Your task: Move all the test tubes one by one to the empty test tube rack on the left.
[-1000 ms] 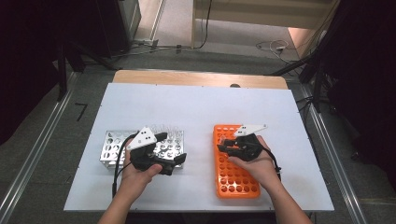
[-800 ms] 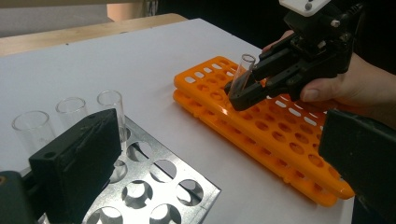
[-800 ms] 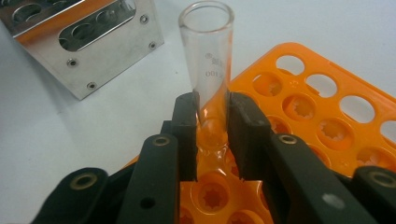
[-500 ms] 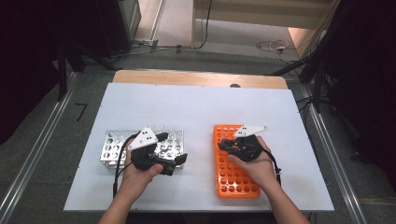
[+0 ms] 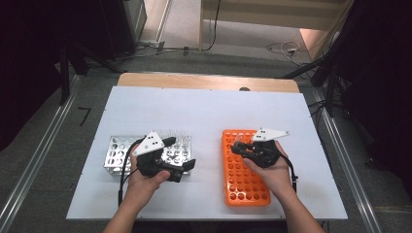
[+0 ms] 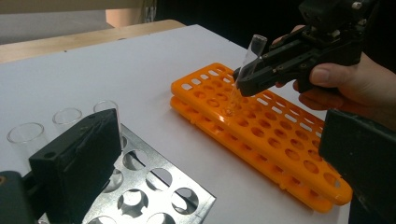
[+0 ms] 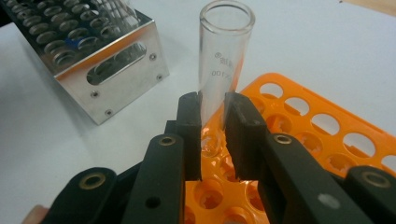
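Your glass tube (image 7: 223, 60) is clamped between the jaws of your right gripper (image 7: 213, 135), mouth up and a little tilted, its rounded bottom at a hole near the far end of the orange rack (image 5: 245, 187); in the left gripper view the tube (image 6: 245, 70) leans over the rack (image 6: 280, 149) and its tip seems just to enter a hole, though you cannot tell from these views whether it has seated; the jaws have just been closing, and they now pinch the tube about its middle. So I judge this transfer part done: the tube is out of the metal rack (image 5: 116, 155) and over its new place, but not yet lowered home and let go.

Every other hole of the orange rack that shows looks empty, so this would be the first tube to go in; several clear tubes (image 6: 67, 119) stand in the metal rack beside your left gripper (image 5: 167, 162), and those are what is left to carry over.

Your left gripper hovers over the metal rack with its jaws wide apart and nothing between them; it rests just by the standing tubes, near but not gripping any.
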